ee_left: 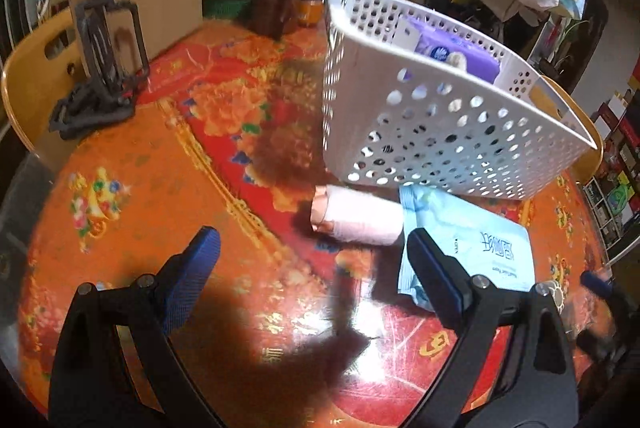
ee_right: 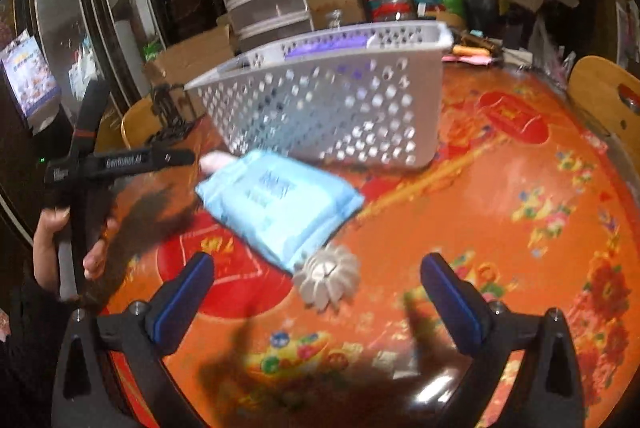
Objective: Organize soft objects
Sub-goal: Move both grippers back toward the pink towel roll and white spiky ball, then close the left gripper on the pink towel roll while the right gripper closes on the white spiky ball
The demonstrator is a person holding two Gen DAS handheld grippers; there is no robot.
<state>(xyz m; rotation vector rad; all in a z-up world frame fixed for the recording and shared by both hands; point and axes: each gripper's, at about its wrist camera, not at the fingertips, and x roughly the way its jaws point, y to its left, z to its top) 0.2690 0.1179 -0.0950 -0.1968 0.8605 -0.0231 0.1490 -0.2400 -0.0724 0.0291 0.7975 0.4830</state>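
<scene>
Both tools are being held wide apart above the round orange table (ee_right: 520,187): the left gripper (ee_left: 312,256) is being kept spread and empty, the right gripper (ee_right: 316,280) likewise. The light blue tissue pack (ee_right: 276,203) is lying flat just near of the white perforated basket (ee_left: 432,131), touching a pink roll (ee_left: 360,220) at its left. A purple pack (ee_left: 460,47) is being carried inside the basket. A pleated white piece (ee_right: 328,276) is sitting at the blue pack's near corner.

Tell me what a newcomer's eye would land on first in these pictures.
The white perforated basket dominates the far side of the bright orange-red floral tablecloth, with a purple pack inside. In front of it lie a light blue tissue pack and a pink roll, with both tools open and empty above the table.
</scene>
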